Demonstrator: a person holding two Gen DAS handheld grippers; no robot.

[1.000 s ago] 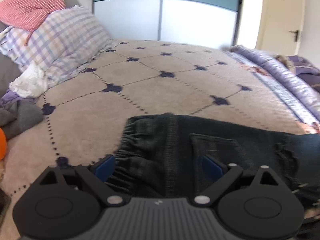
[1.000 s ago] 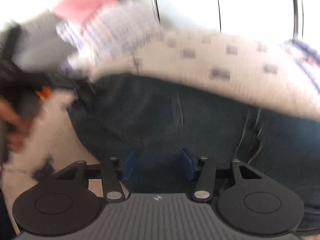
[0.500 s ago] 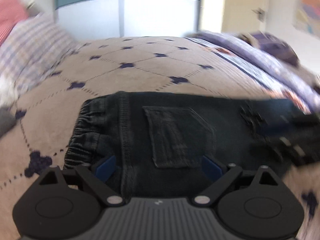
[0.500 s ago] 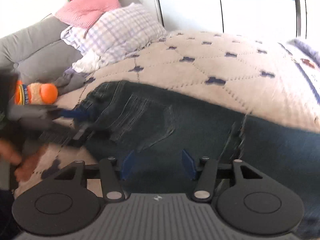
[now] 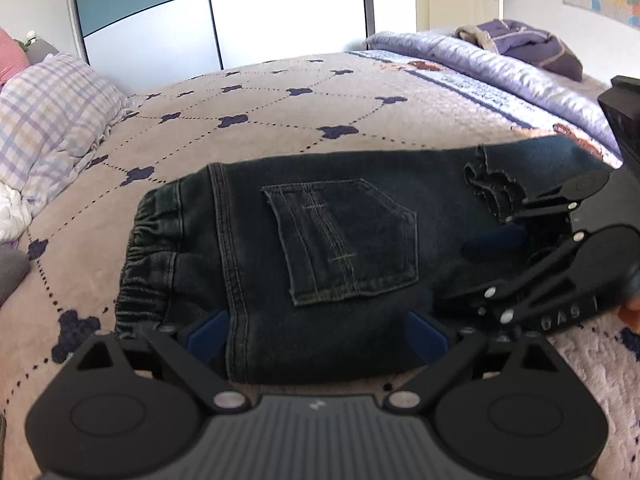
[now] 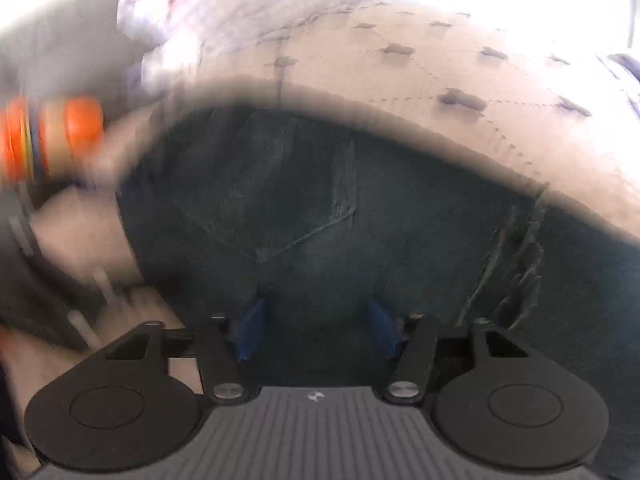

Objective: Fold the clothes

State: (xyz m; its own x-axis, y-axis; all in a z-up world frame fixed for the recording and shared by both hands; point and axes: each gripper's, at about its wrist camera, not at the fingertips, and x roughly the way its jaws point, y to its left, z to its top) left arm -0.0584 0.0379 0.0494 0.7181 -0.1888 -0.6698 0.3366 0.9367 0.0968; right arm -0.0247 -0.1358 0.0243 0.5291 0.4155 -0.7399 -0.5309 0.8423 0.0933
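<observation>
Dark blue jeans point(image 5: 340, 248) lie folded on the beige bedspread point(image 5: 256, 120), elastic waistband to the left, back pocket facing up. My left gripper point(image 5: 316, 336) is open, its blue pads on either side of the jeans' near edge. My right gripper point(image 5: 500, 240) shows at the right of the left wrist view, lying over the jeans' frayed end. In the blurred right wrist view my right gripper point(image 6: 316, 328) is open over the jeans point(image 6: 340, 208).
A checked pillow point(image 5: 48, 120) and a white cloth point(image 5: 12, 216) lie at the left. A purple quilt point(image 5: 520, 76) with a bundled garment point(image 5: 524, 40) runs along the right. A wardrobe point(image 5: 220, 20) stands behind. An orange object point(image 6: 48, 136) is at the left.
The left wrist view has swung right and risen over the jeans. My right gripper has come in over the jeans' right end and is moving fast.
</observation>
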